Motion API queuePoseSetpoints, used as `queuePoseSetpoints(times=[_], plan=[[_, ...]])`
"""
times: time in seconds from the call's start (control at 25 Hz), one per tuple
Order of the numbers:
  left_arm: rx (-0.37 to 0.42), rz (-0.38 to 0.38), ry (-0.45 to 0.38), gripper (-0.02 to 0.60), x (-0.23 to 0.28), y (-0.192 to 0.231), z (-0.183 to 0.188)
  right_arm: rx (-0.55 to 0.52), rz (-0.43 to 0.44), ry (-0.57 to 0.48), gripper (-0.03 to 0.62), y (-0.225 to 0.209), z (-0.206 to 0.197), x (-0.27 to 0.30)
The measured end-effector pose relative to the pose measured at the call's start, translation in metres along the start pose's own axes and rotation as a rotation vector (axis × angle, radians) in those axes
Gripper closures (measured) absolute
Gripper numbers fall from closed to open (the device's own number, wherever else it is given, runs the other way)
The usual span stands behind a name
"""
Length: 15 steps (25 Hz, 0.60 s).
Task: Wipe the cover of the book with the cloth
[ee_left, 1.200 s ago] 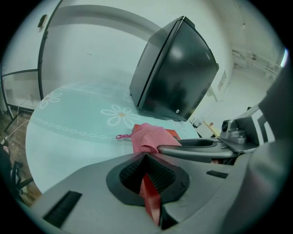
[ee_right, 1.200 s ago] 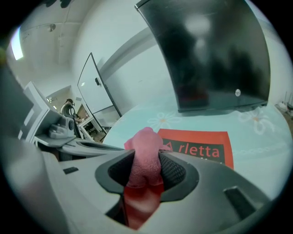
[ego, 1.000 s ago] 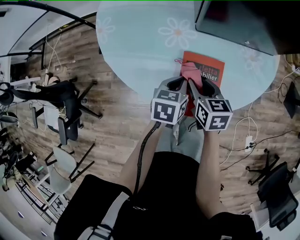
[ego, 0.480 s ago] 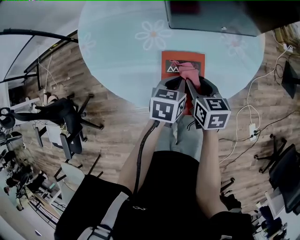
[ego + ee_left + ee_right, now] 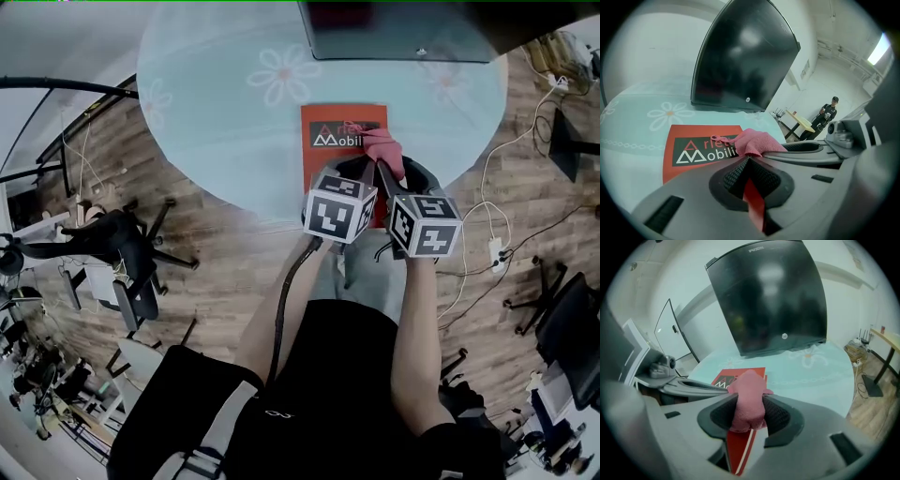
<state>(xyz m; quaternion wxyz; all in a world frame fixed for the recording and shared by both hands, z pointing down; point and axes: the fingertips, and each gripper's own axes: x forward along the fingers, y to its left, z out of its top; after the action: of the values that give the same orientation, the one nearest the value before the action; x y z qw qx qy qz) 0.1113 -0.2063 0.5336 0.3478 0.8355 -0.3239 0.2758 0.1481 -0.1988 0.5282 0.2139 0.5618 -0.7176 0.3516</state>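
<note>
Closest in, both of the person's forearms reach forward over dark shorts, the two marker cubes side by side. The left gripper (image 5: 747, 158) has its pads pressed together with nothing between them; a sliver of red cover shows through the gap behind the tips, which sit over the book's near edge. Right beside it, the right gripper (image 5: 749, 405) is clamped on the pink cloth (image 5: 382, 150), the fabric bunched between the ribbed pads and bulging out past them. That wad sits on the right part of the cover, covering the end of the white lettering. The book (image 5: 326, 141) lies flat and closed, red with a dark title band, close to the near edge of the round pale table (image 5: 216, 112), which is printed with daisies. Further back on the table stands a dark monitor (image 5: 740, 56), its screen blank. Off to the side on the wooden floor (image 5: 234, 253), a black office chair (image 5: 131, 253). Far back in the left gripper view, a person (image 5: 828, 112) stands by a small table (image 5: 801, 123).
</note>
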Motion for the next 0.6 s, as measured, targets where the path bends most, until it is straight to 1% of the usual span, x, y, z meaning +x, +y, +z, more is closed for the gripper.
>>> queuePoseSetpoints(times=[0.12, 0.16, 0.24, 0.32, 0.4, 0.6], plan=[[-0.012, 0.001, -0.018, 0.569, -0.005, 0.003, 0.004, -0.019, -0.060, 0.011, 0.430, -0.008, 0.001, -0.006], [-0.021, 0.007, -0.025, 0.569, -0.008, 0.006, 0.005, -0.025, -0.075, -0.001, 0.431, -0.010, 0.005, -0.009], [-0.042, 0.023, -0.041, 0.569, -0.014, 0.012, 0.006, -0.037, -0.077, -0.045, 0.431, -0.008, 0.016, -0.014], [-0.060, 0.039, -0.056, 0.569, -0.023, 0.018, 0.004, -0.050, -0.054, -0.083, 0.431, 0.002, 0.027, -0.015], [-0.074, 0.057, -0.069, 0.569, -0.035, 0.028, 0.001, -0.068, -0.012, -0.099, 0.431, 0.022, 0.035, -0.012], [-0.148, 0.138, -0.107, 0.569, -0.071, 0.067, -0.012, -0.140, 0.100, -0.075, 0.430, 0.082, 0.031, 0.002]])
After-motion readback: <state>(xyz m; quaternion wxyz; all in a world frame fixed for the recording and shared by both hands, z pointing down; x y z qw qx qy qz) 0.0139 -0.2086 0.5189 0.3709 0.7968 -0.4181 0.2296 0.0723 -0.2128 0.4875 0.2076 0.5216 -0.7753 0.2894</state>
